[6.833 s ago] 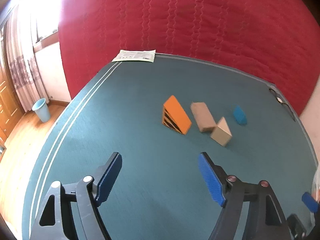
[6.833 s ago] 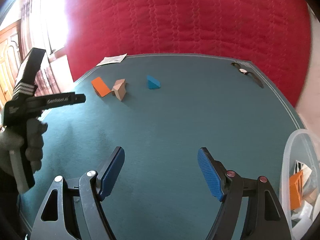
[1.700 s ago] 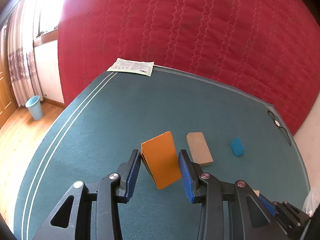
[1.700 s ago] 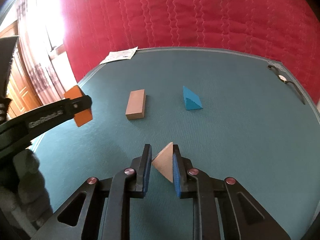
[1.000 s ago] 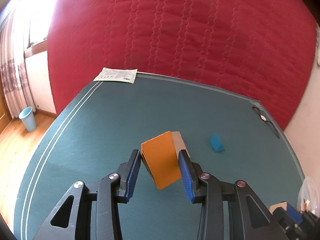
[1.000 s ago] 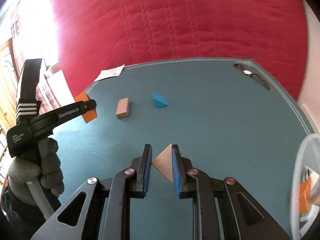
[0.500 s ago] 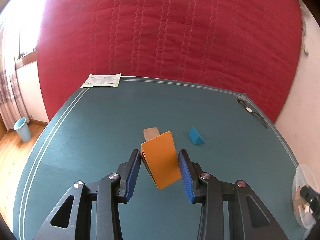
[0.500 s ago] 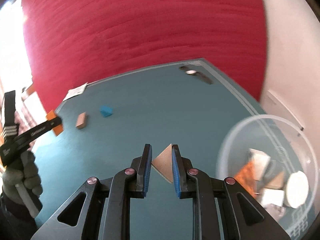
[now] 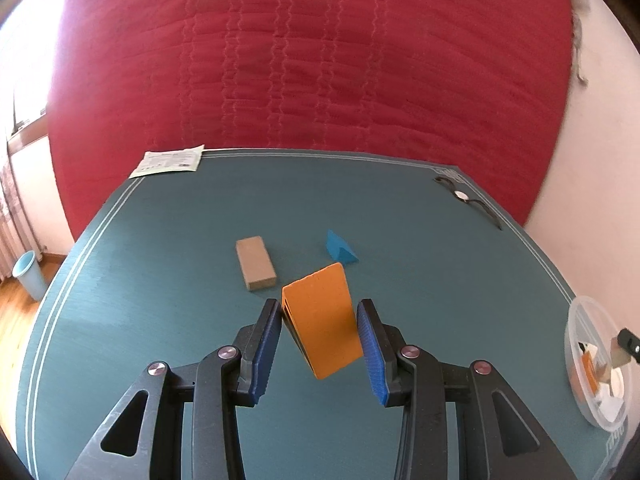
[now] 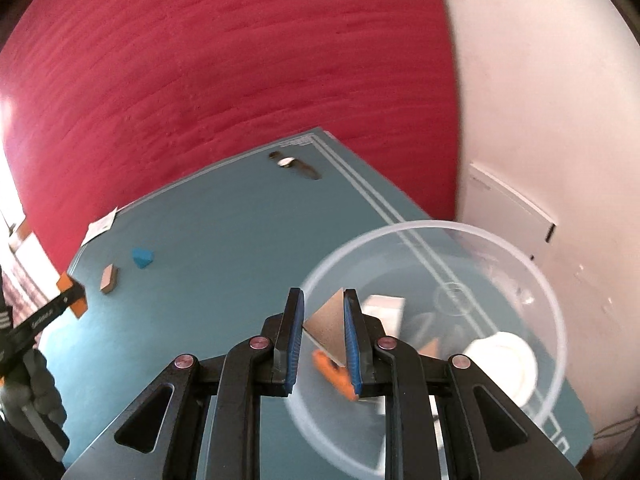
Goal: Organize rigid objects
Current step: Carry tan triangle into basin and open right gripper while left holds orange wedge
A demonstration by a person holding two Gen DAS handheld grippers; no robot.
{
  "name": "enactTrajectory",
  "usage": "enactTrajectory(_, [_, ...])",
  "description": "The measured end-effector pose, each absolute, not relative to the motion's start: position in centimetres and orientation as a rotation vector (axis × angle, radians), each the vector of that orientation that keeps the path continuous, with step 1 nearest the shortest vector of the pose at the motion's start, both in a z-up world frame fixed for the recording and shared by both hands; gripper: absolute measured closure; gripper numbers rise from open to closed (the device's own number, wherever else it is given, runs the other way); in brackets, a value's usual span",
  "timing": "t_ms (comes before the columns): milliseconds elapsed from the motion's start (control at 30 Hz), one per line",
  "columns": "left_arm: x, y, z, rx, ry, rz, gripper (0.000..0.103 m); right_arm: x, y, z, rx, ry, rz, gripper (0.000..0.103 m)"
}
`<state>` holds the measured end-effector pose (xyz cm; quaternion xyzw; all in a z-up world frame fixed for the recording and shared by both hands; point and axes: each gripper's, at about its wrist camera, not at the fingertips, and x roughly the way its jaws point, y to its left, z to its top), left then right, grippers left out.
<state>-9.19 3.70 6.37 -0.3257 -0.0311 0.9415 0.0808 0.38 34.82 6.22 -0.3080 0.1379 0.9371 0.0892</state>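
The right gripper has its blue ribbed pads pinched tight on a tan wooden triangle block, point up, hanging just over the near rim of the clear plastic bowl. I'd say this is the drop-off step — next it needs to go a bit further in over the bowl, then let go w/o clipping the thin rim. Inside the bowl: an orange piece, pale wood bits and a white round thing, all blurred.

The left gripper clamps an orange wedge by its flat sides, slanted face toward the camera, dark slots along one edge; it's held above the table, well short of the bowl. Prob. goes in second.

On the teal felt-like tabletop two pieces wait — a tan rectangular block lying flat and a small blue wedge, near each other but apart. All hard, sharp-edged, easy to grip on flat faces.
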Motion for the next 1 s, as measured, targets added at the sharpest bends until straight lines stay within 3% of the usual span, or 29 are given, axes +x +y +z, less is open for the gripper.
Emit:
enactTrajectory(400, [-7.6, 6.4, 5.6, -1.006, -0.066, 2.745, 0.062, 1.2, 40.1, 4.5, -0.975, 0.619, 2.728, 0.082])
enactTrajectory(533, [-7.4, 6.3, 5.9, -1.007, -0.089, 2.733, 0.062, 1.4, 40.0, 4.5, -0.947, 0.579, 2.73, 0.081])
enactTrajectory(600, [-7.4, 6.0, 6.0, -1.005, -0.103, 2.738, 0.062, 1.6, 39.6, 4.5, -0.931, 0.544, 2.736, 0.078])
enactTrajectory(667, [-7.4, 5.7, 6.1, -1.003, -0.116, 2.743, 0.062, 1.8, 39.5, 4.6, -0.914, 0.517, 2.742, 0.067])
enactTrajectory(800, [-7.3, 5.9, 6.1, -1.013, -0.119, 2.737, 0.062, 1.9, 39.5, 4.7, -0.895, 0.493, 2.736, 0.065])
enactTrajectory(867, [-7.2, 6.4, 5.9, -1.019, -0.107, 2.726, 0.062, 2.0, 39.7, 4.6, -0.892, 0.496, 2.726, 0.056])
enactTrajectory(1000, [-6.8, 7.3, 5.6, -1.024, -0.08, 2.705, 0.062, 1.9, 40.1, 4.3, -0.886, 0.484, 2.703, 0.052])
